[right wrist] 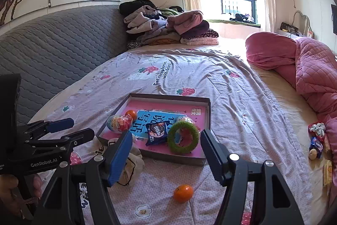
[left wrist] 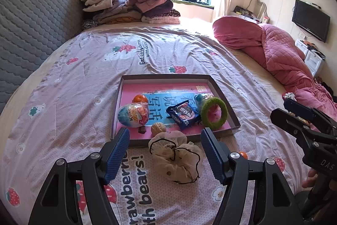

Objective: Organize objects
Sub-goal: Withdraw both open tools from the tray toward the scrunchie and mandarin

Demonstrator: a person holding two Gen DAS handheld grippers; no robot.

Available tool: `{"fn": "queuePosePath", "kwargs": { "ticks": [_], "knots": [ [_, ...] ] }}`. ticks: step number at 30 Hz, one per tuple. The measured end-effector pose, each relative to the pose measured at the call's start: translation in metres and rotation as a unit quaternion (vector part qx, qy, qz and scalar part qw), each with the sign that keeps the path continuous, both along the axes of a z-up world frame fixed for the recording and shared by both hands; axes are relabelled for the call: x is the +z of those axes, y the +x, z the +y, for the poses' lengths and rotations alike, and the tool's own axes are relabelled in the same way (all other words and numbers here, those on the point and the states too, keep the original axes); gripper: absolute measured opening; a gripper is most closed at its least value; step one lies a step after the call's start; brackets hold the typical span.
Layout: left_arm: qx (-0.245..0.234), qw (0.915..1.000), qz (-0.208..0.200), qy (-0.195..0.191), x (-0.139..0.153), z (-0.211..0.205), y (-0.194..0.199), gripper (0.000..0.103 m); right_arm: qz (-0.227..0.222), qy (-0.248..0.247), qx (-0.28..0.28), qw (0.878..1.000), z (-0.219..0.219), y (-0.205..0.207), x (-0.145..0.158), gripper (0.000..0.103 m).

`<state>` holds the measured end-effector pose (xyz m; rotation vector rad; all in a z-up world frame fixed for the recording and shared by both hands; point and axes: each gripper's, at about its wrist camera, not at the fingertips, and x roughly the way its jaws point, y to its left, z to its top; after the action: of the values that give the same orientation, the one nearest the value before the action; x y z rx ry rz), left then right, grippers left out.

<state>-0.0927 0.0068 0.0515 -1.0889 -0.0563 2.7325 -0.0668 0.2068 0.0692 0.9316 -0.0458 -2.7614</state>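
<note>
- the left hand-held gripper (left wrist: 165,153) hangs over the bed (left wrist: 84,81) with its blue pads spread wide and nothing pinched; a cream drawstring pouch (left wrist: 174,156) lies on the sheet between them, not touched by either pad.
- the right hand-held gripper (right wrist: 165,153) is also spread wide and empty; a loose orange (right wrist: 183,193) sits on the sheet near it, apart from both pads.
- a shallow cardboard tray (left wrist: 223,94) rests on the bed just beyond the pouch.
- inside the tray: a foil-wrapped egg (left wrist: 132,114) at the left, a second orange (left wrist: 140,98) behind it, a walnut (left wrist: 158,129) at the near edge, a dark blue snack packet (left wrist: 183,116) in the middle, and a green fuzzy ring (left wrist: 213,112) at the right.
- in the right wrist view, a few small wrapped items (right wrist: 316,140) lie at the far right beside the pink quilt (right wrist: 311,69).
- folded clothes (left wrist: 130,6) are stacked at the far end of the bed.
</note>
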Motion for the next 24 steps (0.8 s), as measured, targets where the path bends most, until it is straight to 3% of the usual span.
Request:
{"fn": "queuePosePath", "kwargs": {
  "ticks": [6, 24],
  "knots": [
    [0.001, 0.9999, -0.012, 0.0, -0.01, -0.002, 0.002, 0.072, -0.007, 0.031, -0.017, 0.999, 0.0, 0.006, -0.014, 0.067],
    [0.003, 0.9996, -0.027, -0.002, -0.029, -0.003, 0.02, 0.072, -0.045, 0.023, -0.014, 0.999, -0.006, 0.017, -0.039, 0.067]
  ]
}}
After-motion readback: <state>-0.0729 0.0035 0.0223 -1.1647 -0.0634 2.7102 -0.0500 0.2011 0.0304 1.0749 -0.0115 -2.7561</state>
